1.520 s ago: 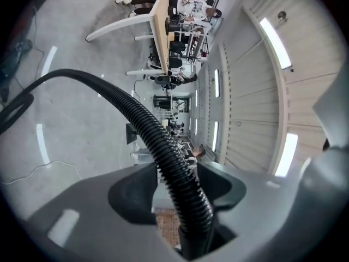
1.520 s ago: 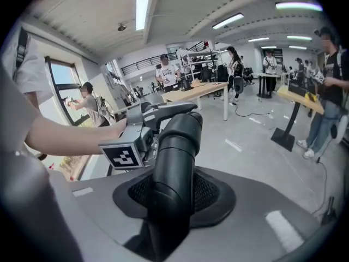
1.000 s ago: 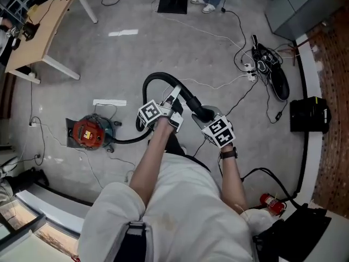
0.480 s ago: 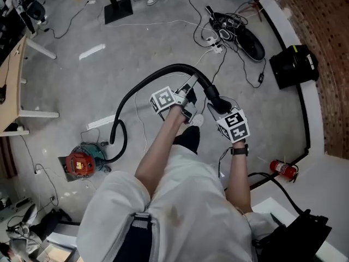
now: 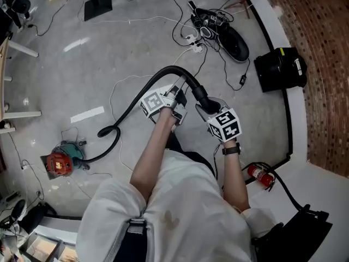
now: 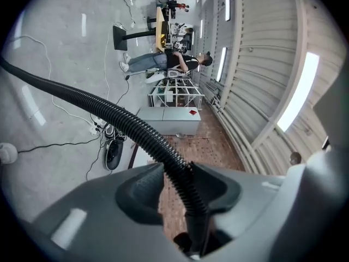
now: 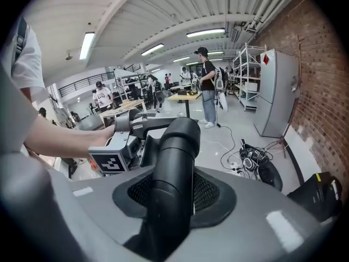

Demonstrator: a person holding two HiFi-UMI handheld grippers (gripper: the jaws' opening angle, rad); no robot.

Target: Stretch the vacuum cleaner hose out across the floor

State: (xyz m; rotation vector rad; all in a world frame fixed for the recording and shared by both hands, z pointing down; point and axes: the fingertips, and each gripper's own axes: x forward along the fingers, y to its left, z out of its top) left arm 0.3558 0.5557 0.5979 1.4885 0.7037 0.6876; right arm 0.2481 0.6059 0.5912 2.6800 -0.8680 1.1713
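The left hand-held gripper (image 6: 182, 185) has just been closing its jaws, and they now sit narrow on the ribbed black hose (image 5: 136, 100), which runs straight between the two pads and touches both. The right hand-held gripper (image 7: 172, 195) is clamped on the thick, smooth end piece of the same hose, which fills the gap between its jaws and sticks out past them.

In the head view the two grippers are close together in front of the person, the left one just beside the right, both on the raised end of the hose. From there the hose arches up and over, drops to the grey floor (image 5: 125, 42) and runs off to the left. It makes a small hook-shaped bend before reaching the red vacuum cleaner (image 5: 59, 162), which stands well apart from the person at the lower left.

A strip of white tape (image 5: 87, 114) lies on the floor near the hose. A tangle of cables (image 5: 218, 29) lies farther off. A black case (image 5: 281, 69) stands by the brick wall (image 5: 322, 64), and a red fire extinguisher (image 5: 257, 174) lies at the person's right.
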